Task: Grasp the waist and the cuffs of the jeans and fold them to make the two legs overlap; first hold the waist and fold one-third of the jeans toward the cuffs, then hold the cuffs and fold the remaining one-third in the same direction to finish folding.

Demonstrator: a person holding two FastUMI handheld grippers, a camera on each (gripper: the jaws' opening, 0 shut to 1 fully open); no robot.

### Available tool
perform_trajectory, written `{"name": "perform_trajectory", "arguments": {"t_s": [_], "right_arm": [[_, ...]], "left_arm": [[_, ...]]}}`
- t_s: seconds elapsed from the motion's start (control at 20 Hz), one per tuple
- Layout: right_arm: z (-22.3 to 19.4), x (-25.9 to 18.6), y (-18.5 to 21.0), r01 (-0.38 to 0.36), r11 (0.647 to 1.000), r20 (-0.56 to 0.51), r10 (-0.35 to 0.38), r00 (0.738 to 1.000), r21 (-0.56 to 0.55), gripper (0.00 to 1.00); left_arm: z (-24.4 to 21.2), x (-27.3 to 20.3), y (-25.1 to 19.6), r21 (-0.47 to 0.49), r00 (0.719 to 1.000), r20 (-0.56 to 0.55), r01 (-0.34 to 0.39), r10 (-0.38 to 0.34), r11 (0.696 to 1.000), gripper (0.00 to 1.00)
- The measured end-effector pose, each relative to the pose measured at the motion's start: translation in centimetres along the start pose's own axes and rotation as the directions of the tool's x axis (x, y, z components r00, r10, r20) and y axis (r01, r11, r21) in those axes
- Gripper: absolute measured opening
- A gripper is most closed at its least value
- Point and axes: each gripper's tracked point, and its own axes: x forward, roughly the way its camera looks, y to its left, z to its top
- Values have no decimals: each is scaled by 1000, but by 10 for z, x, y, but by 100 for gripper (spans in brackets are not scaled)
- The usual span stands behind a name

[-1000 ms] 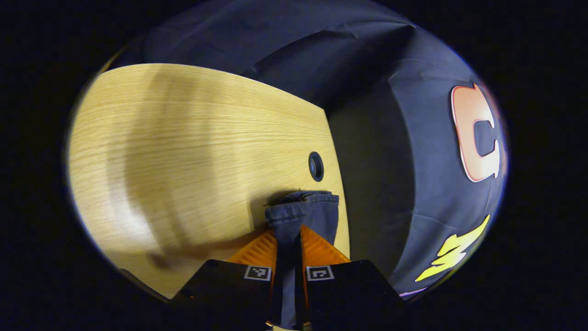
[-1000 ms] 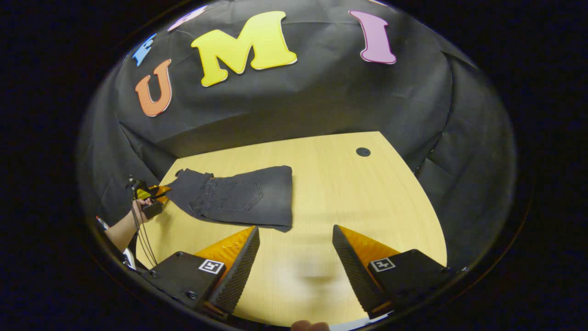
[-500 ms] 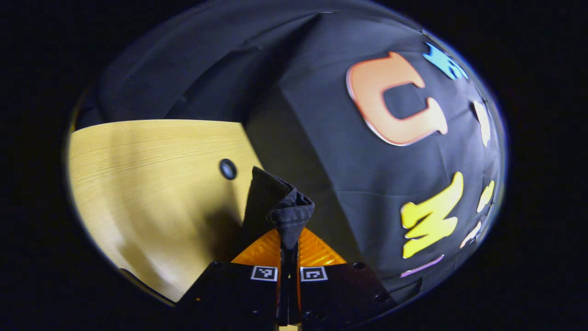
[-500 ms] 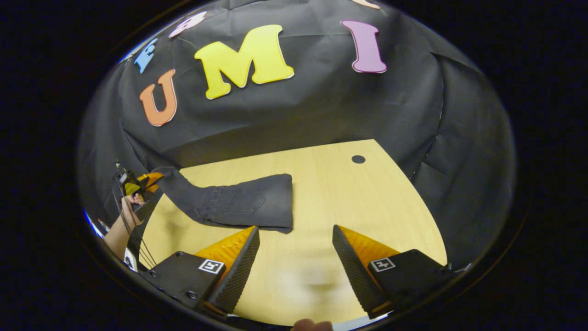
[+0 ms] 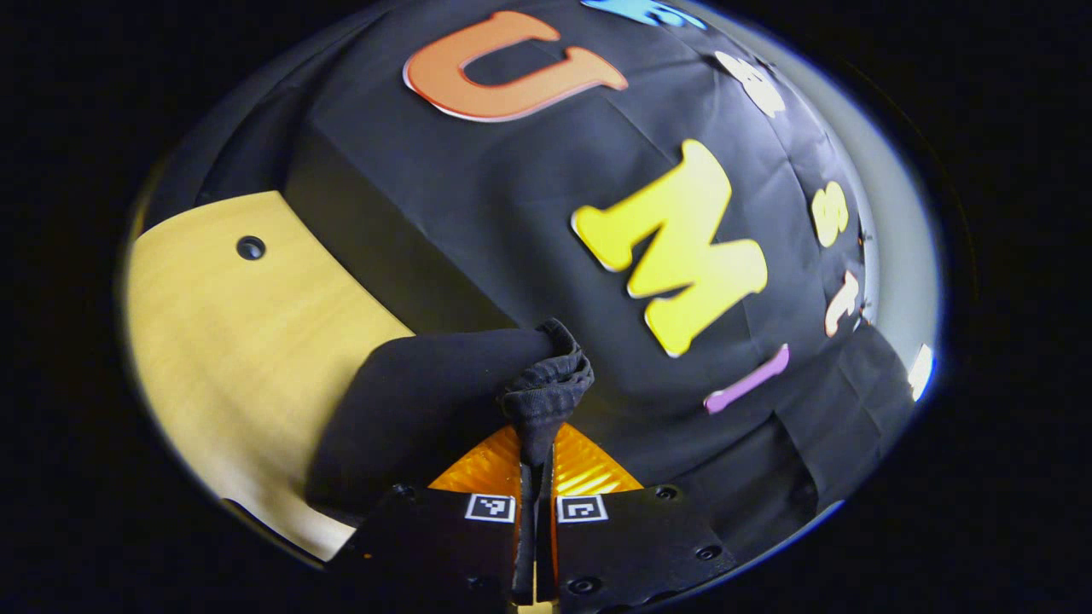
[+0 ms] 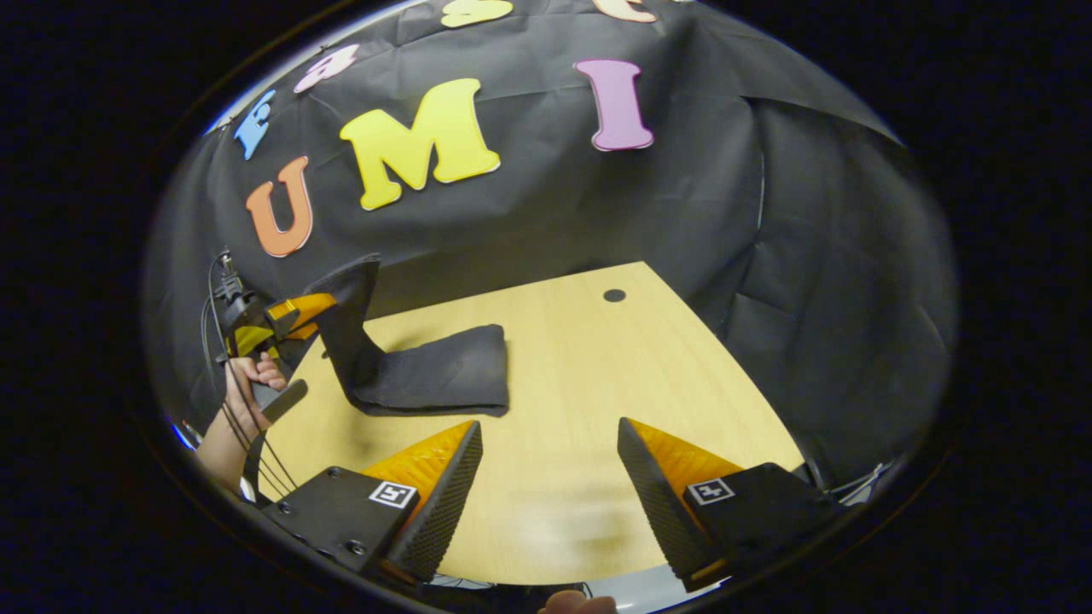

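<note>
The dark grey jeans (image 6: 435, 375) lie partly folded on the wooden table (image 6: 589, 401). Their cuff end (image 6: 350, 298) stands lifted upright at the left. My left gripper (image 5: 536, 443) is shut on the bunched cuffs (image 5: 546, 388), and the leg cloth (image 5: 418, 401) hangs from it down to the table. In the right gripper view that left gripper (image 6: 294, 314) is held by a hand (image 6: 247, 379) at the table's left edge. My right gripper (image 6: 550, 465) hovers open above the near part of the table, in front of the jeans, holding nothing.
A round cable hole (image 6: 614, 295) sits in the table's far right part. The table's curved edge (image 6: 742, 384) runs along the right. Black cloth walls (image 6: 546, 196) close in behind and at the sides. Cables (image 6: 256, 452) hang from the left gripper.
The left gripper has lifted the cuffs off the table and swung them up, so the leg now stands upright. The right gripper stayed open and shifted slightly.
</note>
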Motion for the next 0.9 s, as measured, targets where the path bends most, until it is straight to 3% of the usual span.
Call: {"name": "perform_trajectory", "arguments": {"t_s": [0.1, 0.35, 0.5, 0.6, 0.7, 0.75, 0.8, 0.9], "right_arm": [[-8, -11, -22, 37, 999, -1, -37, 999, 29, 99], [-20, -19, -63, 104, 989, -22, -102, 995, 106, 99], [-21, -16, -72, 101, 986, -26, -98, 995, 134, 94], [-16, -9, -69, 81, 982, -18, -79, 997, 168, 99], [-11, 2, -61, 59, 980, -5, -59, 998, 191, 94], [-11, 5, -54, 44, 980, -2, -45, 999, 196, 99], [-9, 8, -47, 31, 981, 4, -33, 999, 190, 94], [-3, 10, -35, 15, 989, 30, -20, 999, 145, 100]], "left_arm": [[-41, 25, -7, 41, 998, -55, -21, 23, 999, 4], [-145, 58, -4, 193, 970, -196, -107, 145, 975, 4], [-177, 68, 24, 191, 939, -260, -178, 224, 965, 12], [-176, 68, 23, 171, 934, -272, -192, 234, 966, 19], [-178, 66, 7, 178, 932, -297, -157, 205, 971, 59], [-171, 61, 8, 234, 925, -292, -180, 245, 955, 80], [-174, 61, 13, 287, 915, -285, -202, 285, 936, 100], [-169, 52, 0, 312, 921, -287, -171, 264, 935, 99]]}}
